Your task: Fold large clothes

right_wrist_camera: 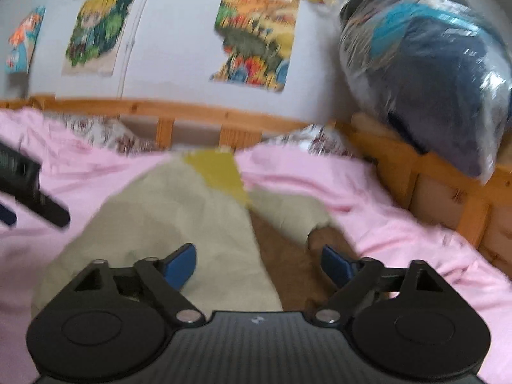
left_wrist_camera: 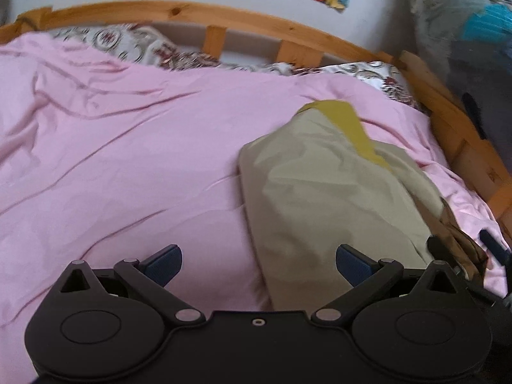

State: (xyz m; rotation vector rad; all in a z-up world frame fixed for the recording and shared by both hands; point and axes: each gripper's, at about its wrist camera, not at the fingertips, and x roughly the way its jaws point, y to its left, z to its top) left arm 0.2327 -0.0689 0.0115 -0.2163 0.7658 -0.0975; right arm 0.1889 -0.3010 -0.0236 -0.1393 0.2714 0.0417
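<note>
A: Here's the beige garment [left_wrist_camera: 336, 198], lying folded on the pink bedsheet [left_wrist_camera: 128, 160], towards the right side of the bed, with a mustard-yellow strip [left_wrist_camera: 348, 124] running across its far end.

B: And the left hand-held gripper [left_wrist_camera: 258, 264] hangs over its near-left edge, blue pads [left_wrist_camera: 164, 264] well apart, nothing pinched between them.

A: Over on the right wrist view, the right hand-held gripper [right_wrist_camera: 258, 267] is spread wide above that same cloth [right_wrist_camera: 166, 211]. Empty jaws there too.

B: A brown layer [right_wrist_camera: 288, 256] shows beside the beige one, right between those pads.

A: The wooden bed frame [left_wrist_camera: 243, 20] curves round the back, patterned pillows [left_wrist_camera: 134, 41] tucked against it.

B: Bit blurred on the right camera, but a plastic-wrapped bundle [right_wrist_camera: 425, 73] sits on the frame's corner.
</note>
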